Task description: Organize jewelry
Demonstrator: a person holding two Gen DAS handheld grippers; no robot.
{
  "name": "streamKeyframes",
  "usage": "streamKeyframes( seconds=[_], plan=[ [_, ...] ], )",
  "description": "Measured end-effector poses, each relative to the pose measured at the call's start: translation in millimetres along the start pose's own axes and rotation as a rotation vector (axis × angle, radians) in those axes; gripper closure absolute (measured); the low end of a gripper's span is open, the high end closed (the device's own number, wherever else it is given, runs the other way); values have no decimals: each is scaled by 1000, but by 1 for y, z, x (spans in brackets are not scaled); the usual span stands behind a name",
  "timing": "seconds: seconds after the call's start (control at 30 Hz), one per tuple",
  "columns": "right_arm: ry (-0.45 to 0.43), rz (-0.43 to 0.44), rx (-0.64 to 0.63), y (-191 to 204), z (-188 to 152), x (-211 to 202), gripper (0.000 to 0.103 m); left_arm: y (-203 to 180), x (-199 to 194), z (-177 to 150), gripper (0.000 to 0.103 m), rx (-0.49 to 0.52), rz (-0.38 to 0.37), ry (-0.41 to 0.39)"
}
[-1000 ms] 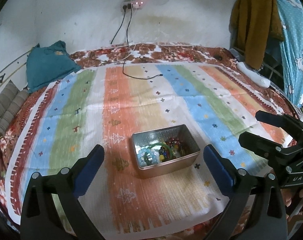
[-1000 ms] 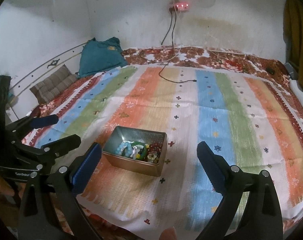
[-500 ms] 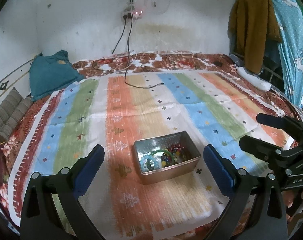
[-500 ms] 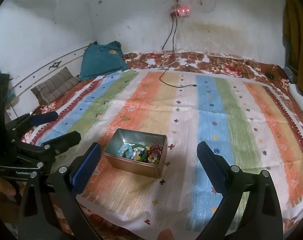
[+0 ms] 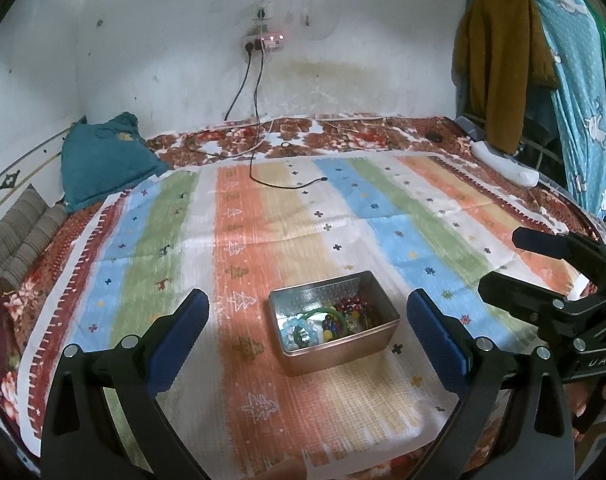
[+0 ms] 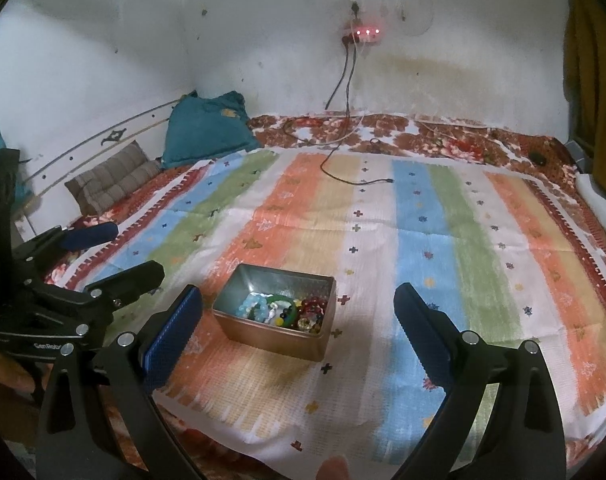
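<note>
The jewelry [image 5: 327,322] lay heaped in the tin [image 5: 337,354] on the striped cloth [image 5: 383,208]; none lay outside. Both grippers, left [image 5: 307,336] and right [image 6: 299,332], hovered with jaws wide, empty.

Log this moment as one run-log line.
left gripper: open, empty | right gripper: open, empty | metal tin: on striped cloth, lidless | bracelets: all inside tin

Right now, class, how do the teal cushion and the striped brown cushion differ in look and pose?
The teal cushion is plain teal and props up against the wall; the striped brown cushion is brown with stripes and lies lower and flatter. The teal one sits nearer the corner, the brown one further along the side. Both rest at the edge of the bed, off the striped cloth.
</note>
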State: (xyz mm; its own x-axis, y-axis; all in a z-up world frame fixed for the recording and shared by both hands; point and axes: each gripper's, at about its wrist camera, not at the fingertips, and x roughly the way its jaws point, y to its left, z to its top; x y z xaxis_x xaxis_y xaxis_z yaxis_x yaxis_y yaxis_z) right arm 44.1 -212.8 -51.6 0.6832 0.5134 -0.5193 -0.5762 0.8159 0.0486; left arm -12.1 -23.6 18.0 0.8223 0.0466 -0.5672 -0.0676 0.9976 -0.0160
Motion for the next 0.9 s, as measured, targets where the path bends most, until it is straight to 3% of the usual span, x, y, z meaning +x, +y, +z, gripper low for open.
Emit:
streamKeyframes(
  seconds=[0.9],
  plan=[
    [-15,-3,-13,1,-3,-5,6,-4,-4,2,6,18,-15,-12]
  ],
)
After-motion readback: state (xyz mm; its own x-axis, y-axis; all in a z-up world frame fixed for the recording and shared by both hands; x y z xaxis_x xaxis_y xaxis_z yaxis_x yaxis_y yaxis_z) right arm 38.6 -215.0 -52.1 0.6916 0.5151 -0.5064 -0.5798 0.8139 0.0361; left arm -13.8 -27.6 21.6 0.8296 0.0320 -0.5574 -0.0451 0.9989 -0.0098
